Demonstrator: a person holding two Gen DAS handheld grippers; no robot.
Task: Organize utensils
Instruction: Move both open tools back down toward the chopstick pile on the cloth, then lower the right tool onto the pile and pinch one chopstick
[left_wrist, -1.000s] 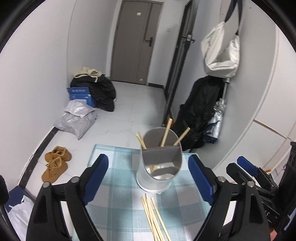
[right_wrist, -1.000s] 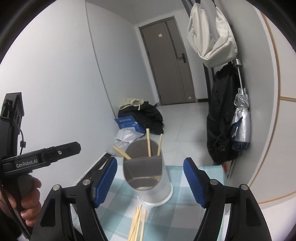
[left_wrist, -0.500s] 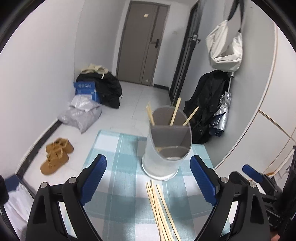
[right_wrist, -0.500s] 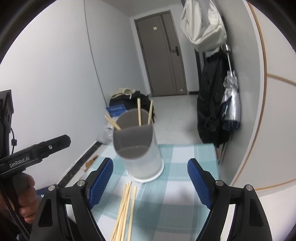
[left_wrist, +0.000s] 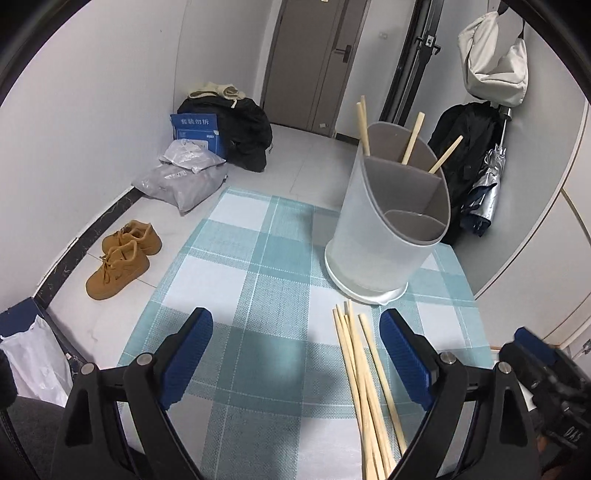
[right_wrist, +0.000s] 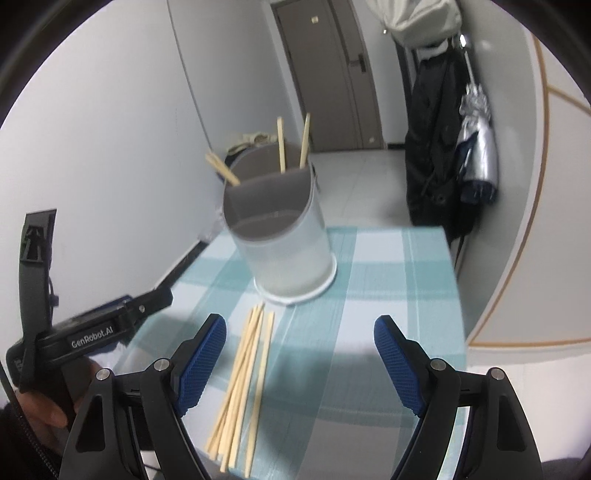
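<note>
Looking along the left wrist view first: the left gripper has its jaws spread wide and holds nothing, above the checked tablecloth. The loose chopsticks lie in a bundle low and right of centre, just inside the right-hand finger, long axis running roughly along the view direction toward the utensil holder. The holder stands upright beyond the bundle's far tips, near but seemingly not touching; three chopsticks already stand in its rear compartment, front compartment looks empty. Right wrist view: the right gripper is likewise wide open and empty. Here the bundle lies left of centre, close to the left-hand finger, slightly fanned, axis again pointing toward the holder. The left gripper's body shows at the left edge. Judgement: both grippers look about equally near; either must shift sideways to centre the sticks, and close across the long axis.
</note>
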